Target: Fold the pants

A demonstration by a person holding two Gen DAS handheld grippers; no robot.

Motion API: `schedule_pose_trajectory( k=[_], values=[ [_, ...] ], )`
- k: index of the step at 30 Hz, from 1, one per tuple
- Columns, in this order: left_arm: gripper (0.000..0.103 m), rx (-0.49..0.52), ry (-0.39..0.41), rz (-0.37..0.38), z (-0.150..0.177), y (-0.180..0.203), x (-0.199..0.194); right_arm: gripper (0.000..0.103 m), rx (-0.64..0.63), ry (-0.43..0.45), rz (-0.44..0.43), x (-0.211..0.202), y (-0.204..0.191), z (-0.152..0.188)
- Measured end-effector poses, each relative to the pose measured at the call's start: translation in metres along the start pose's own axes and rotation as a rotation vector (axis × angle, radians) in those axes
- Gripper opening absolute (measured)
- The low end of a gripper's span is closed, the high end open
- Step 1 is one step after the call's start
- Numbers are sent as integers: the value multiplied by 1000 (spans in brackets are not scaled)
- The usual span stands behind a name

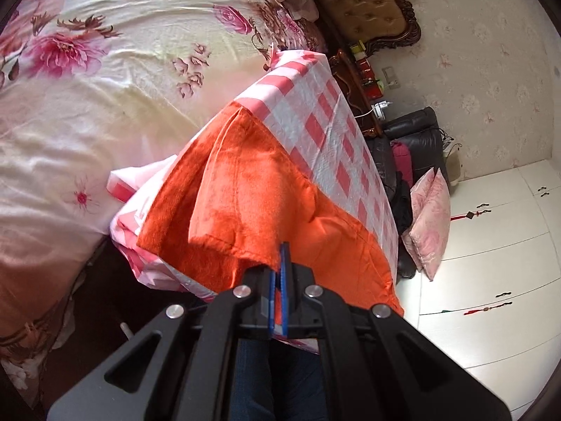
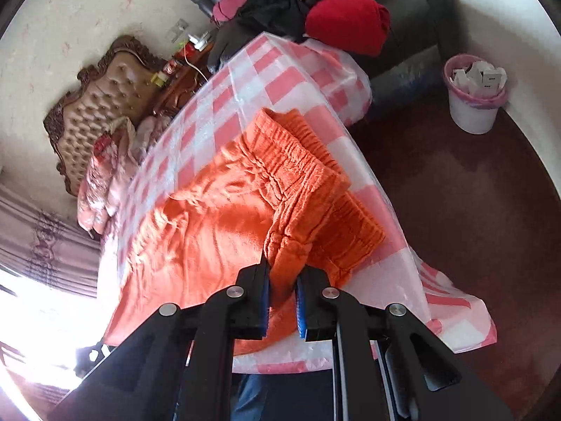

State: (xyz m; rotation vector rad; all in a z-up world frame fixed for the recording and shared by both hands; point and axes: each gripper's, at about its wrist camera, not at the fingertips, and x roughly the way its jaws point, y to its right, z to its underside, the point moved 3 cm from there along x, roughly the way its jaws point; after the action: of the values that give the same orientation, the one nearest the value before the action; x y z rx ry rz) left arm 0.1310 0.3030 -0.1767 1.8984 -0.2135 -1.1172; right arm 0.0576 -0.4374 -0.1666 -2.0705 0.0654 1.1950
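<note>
Orange fleece pants (image 1: 252, 196) lie on a table under a pink and white checked cloth (image 1: 326, 115). In the left wrist view my left gripper (image 1: 281, 256) is shut on the hem edge of a pant leg at the near side of the table, and the cloth folds up from its blue pads. In the right wrist view the pants (image 2: 210, 224) spread leftward, with the gathered elastic waistband (image 2: 301, 175) at the right. My right gripper (image 2: 283, 273) is shut on a bunch of the waistband near the table's front edge.
A bed with a floral sheet (image 1: 105, 70) runs along the left of the table. A dark sofa with clothes and a red bundle (image 2: 347, 21) stands behind. A white bin with a pink liner (image 2: 473, 98) sits on the dark floor. White cupboards (image 1: 491, 245) stand at the right.
</note>
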Motion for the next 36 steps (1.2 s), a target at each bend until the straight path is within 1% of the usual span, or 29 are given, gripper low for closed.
schedule_pose_trajectory(
  k=[2,4,5,8,10,13,16,17,19,20,21,22,23,24,25,26,27,29,31,32,33,34,35,36],
  values=[
    [1,-36,-21,-3,0,-10,3,13,10,-23,31,10,8,3],
    [1,-41,-23,-7,5,-16,5,13,18,-16,15,9,11,8],
    [1,-41,-26,-15,8,-18,6,13,9,-13,23,8,11,11],
    [1,-70,-48,-32,14,-32,16,12,-32,-21,69,14,10,12],
    [1,-81,-40,-18,19,-37,16,12,-57,-7,92,12,6,10],
    [1,-63,-27,-8,24,-37,12,13,-124,22,145,9,-9,9],
    [2,-62,-26,-28,24,-42,14,13,-157,19,215,16,-13,10],
    [2,-58,-21,-28,23,-43,14,13,-160,17,224,18,-12,11],
    [11,-61,-21,-10,23,-44,12,14,-174,32,244,15,-14,15],
    [28,-62,-16,-9,23,-45,10,16,-185,39,257,13,-16,18],
    [39,-67,-6,-11,22,-47,8,19,-190,45,272,10,-17,19],
    [39,-78,2,-6,21,-50,5,42,-194,55,309,7,-17,20],
    [39,-94,8,7,20,-53,3,61,-196,83,391,-2,-16,22],
    [39,-104,20,15,19,-56,-1,63,-201,107,422,-8,-17,23],
    [39,-115,50,24,17,-60,-7,63,-208,128,426,-15,-17,25],
    [39,-122,63,28,16,-63,-10,63,-207,142,432,-22,-17,28],
    [39,-126,65,31,15,-64,-11,63,-208,171,469,-31,-17,31],
    [39,-128,57,51,15,-65,-11,63,-238,209,514,-40,-27,38],
    [39,-109,50,46,16,-61,-6,63,-293,225,495,-42,-46,48],
    [36,-103,45,41,16,-60,-3,63,-333,220,472,-38,-62,56],
    [29,-94,38,35,15,-58,1,63,-378,211,451,-32,-78,64],
    [23,-76,30,6,14,-55,5,63,-428,202,431,-24,-95,72],
    [6,-46,24,-39,13,-51,8,63,-500,185,400,-12,-118,85],
    [6,-1,24,-88,10,-45,9,63,-558,160,371,0,-137,97]
  ],
)
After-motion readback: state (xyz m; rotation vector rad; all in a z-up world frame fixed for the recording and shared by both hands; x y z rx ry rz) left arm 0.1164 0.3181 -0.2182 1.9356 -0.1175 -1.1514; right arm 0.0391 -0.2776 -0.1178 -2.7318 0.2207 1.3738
